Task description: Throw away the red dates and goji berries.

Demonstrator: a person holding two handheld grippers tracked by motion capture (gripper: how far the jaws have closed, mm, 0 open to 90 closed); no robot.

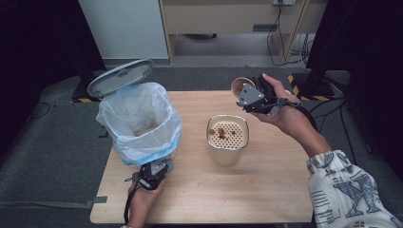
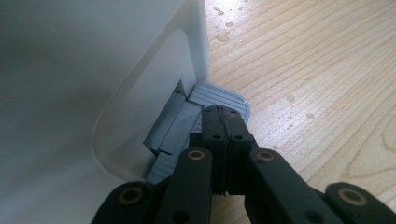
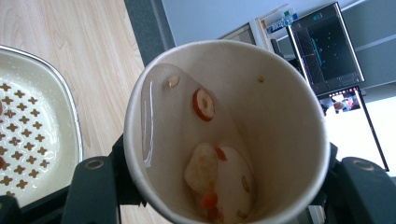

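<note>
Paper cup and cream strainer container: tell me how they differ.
The paper cup is round, held tilted in the right gripper; the cream strainer container is squarish, standing upright on the table. The cup holds liquid; the container's perforated insert keeps bits on top. Both hold food scraps.

Looks like a lab or office space set up for recording, not anyone's home. The small wooden table [image 1: 266, 190] sits alone on grey carpet [image 1: 57, 147], boxed in by black curtains or panels [image 1: 38, 42] on the left and right. On the far side there's plain light-wood office furniture [image 1: 228, 19] with a bundle of cables [image 1: 280, 42] hanging down to the floor, and yellow-black hazard tape [image 1: 304, 92] at the far right by a stand base. The right gripper view catches a big monitor [image 3: 327, 46] showing graphs on a dark screen.
</note>
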